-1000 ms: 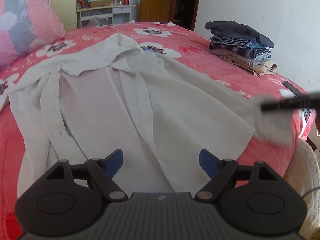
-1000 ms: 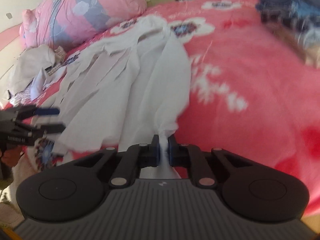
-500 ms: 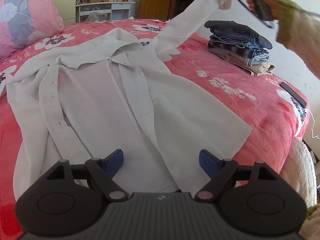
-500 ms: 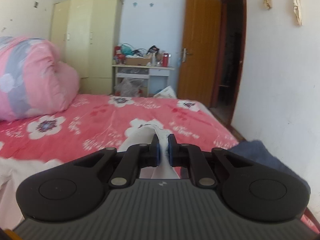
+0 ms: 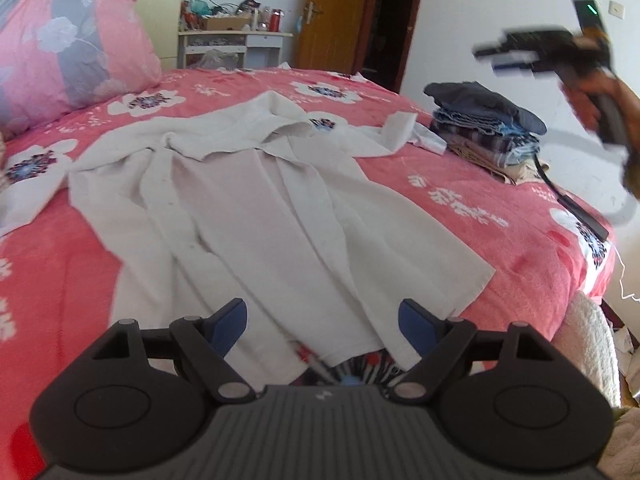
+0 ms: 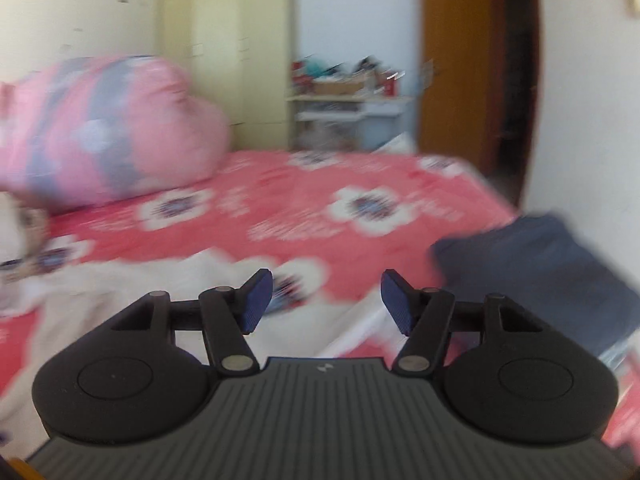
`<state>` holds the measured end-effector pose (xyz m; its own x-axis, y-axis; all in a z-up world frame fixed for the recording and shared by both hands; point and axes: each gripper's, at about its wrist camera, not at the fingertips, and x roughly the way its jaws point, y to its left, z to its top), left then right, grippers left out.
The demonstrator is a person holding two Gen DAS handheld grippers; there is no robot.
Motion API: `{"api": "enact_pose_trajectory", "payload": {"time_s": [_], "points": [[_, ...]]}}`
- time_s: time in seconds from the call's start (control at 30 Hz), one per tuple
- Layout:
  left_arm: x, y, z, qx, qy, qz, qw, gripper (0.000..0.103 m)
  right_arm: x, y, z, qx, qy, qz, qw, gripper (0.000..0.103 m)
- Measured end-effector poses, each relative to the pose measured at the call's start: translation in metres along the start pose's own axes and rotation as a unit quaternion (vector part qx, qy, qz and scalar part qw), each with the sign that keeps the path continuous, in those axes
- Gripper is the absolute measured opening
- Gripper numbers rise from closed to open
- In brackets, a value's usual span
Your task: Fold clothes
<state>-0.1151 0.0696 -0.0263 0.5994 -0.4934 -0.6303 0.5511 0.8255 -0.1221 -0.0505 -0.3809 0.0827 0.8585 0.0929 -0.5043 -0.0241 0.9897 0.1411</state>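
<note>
Left wrist view: the white shirt (image 5: 256,208) lies spread open on the pink floral bed (image 5: 500,216), left tongs (image 5: 322,322) wide above its hem. Right tongs (image 6: 326,300), also wide, hold nothing beside the folded clothes pile (image 5: 484,128).

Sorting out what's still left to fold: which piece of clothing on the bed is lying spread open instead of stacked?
The white shirt, spread flat on the bed; the dark and plaid clothes sit folded in a stack near the wall.

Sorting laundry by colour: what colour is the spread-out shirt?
Off-white shirt, clearest in the left wrist view.
</note>
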Motion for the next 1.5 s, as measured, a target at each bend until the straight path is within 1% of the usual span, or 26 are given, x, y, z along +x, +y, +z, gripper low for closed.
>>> {"api": "enact_pose_trajectory", "payload": {"time_s": [0.03,0.1,0.17,0.2,0.23,0.3,0.37,0.4,0.47,0.5,0.53,0.57,0.6,0.63,0.67,0.7,0.8,0.9,1.0,1.13,1.2,1.23,1.3,1.37,1.43,1.5], "points": [[-0.006,0.005,-0.002,-0.005,0.0,0.01,0.9999,0.084,-0.001,0.007,-0.019,0.022,0.029,0.032,0.999,0.06],[-0.017,0.016,-0.005,-0.016,0.0,0.035,0.9993,0.084,0.002,0.02,-0.062,0.069,0.089,0.092,0.989,0.06],[-0.024,0.03,-0.008,-0.031,0.004,0.063,0.9975,0.084,0.011,0.028,-0.103,0.11,0.133,0.121,0.978,0.06],[-0.025,0.036,-0.01,-0.037,0.009,0.077,0.9963,0.084,0.017,0.033,-0.122,0.127,0.147,0.126,0.973,0.06],[-0.026,0.042,-0.012,-0.042,0.013,0.092,0.9948,0.084,0.023,0.035,-0.136,0.147,0.157,0.13,0.968,0.06],[-0.021,0.055,-0.018,-0.055,0.025,0.108,0.9923,0.082,0.034,0.038,-0.164,0.188,0.176,0.135,0.957,0.059],[-0.013,0.065,-0.023,-0.071,0.033,0.111,0.9907,0.081,0.039,0.048,-0.182,0.21,0.178,0.151,0.949,0.057],[-0.008,0.07,-0.024,-0.079,0.035,0.113,0.9898,0.081,0.041,0.053,-0.186,0.211,0.178,0.156,0.948,0.056],[0.003,0.077,-0.026,-0.096,0.036,0.117,0.9877,0.077,0.036,0.066,-0.193,0.208,0.172,0.16,0.949,0.048],[0.009,0.08,-0.026,-0.106,0.036,0.119,0.9866,0.072,0.037,0.07,-0.194,0.207,0.174,0.162,0.949,0.04],[0.014,0.084,-0.026,-0.115,0.036,0.121,0.9853,0.066,0.037,0.073,-0.195,0.205,0.176,0.165,0.949,0.026],[0.018,0.086,-0.026,-0.125,0.029,0.123,0.9841,0.063,0.039,0.076,-0.196,0.2,0.178,0.163,0.95,0.018],[0.021,0.087,-0.025,-0.135,0.021,0.123,0.983,0.053,0.041,0.079,-0.198,0.195,0.179,0.163,0.95,0.009],[0.024,0.089,-0.024,-0.146,0.017,0.126,0.9811,0.035,0.043,0.081,-0.199,0.194,0.176,0.163,0.951,0.004],[0.026,0.092,-0.022,-0.162,0.016,0.129,0.9782,0.021,0.045,0.083,-0.2,0.194,0.173,0.162,0.952,0.003],[0.028,0.097,-0.021,-0.183,0.017,0.127,0.9748,0.004,0.044,0.083,-0.2,0.196,0.167,0.164,0.952,0.001],[0.017,0.111,-0.02,-0.249,0.008,0.11,0.9622,0.003,0.031,0.078,-0.189,0.209,0.125,0.178,0.954,0.001],[-0.011,0.114,-0.014,-0.271,-0.012,0.107,0.9567,0.003,0.001,0.06,-0.166,0.215,0.068,0.169,0.96,0.001],[-0.041,0.11,-0.01,-0.281,-0.028,0.087,0.9555,0.003,-0.034,0.033,-0.146,0.225,0.018,0.157,0.961,0.001],[-0.076,0.098,-0.006,-0.29,-0.038,0.044,0.9554,0.002,-0.07,-0.003,-0.132,0.242,-0.021,0.136,0.96,0.001],[-0.092,0.093,-0.005,-0.287,-0.044,0.029,0.9563,0.003,-0.088,-0.021,-0.129,0.258,-0.034,0.131,0.957,0.001],[-0.099,0.091,-0.005,-0.286,-0.046,0.023,0.9568,0.003,-0.095,-0.03,-0.13,0.267,-0.038,0.127,0.954,0.001],[-0.104,0.089,-0.009,-0.286,-0.038,0.025,0.9572,0.003,-0.105,-0.044,-0.135,0.277,-0.041,0.119,0.953,0.0],[-0.1,0.091,-0.019,-0.293,-0.019,0.031,0.9554,0.003,-0.102,-0.053,-0.148,0.282,-0.021,0.098,0.954,0.0],[-0.091,0.092,-0.035,-0.311,0.009,0.028,0.9501,0.003,-0.091,-0.059,-0.168,0.293,0.012,0.077,0.953,0.0],[-0.079,0.09,-0.052,-0.309,0.036,0.04,0.9497,0.003,-0.079,-0.063,-0.193,0.3,0.045,0.052,0.952,0.0]]}}
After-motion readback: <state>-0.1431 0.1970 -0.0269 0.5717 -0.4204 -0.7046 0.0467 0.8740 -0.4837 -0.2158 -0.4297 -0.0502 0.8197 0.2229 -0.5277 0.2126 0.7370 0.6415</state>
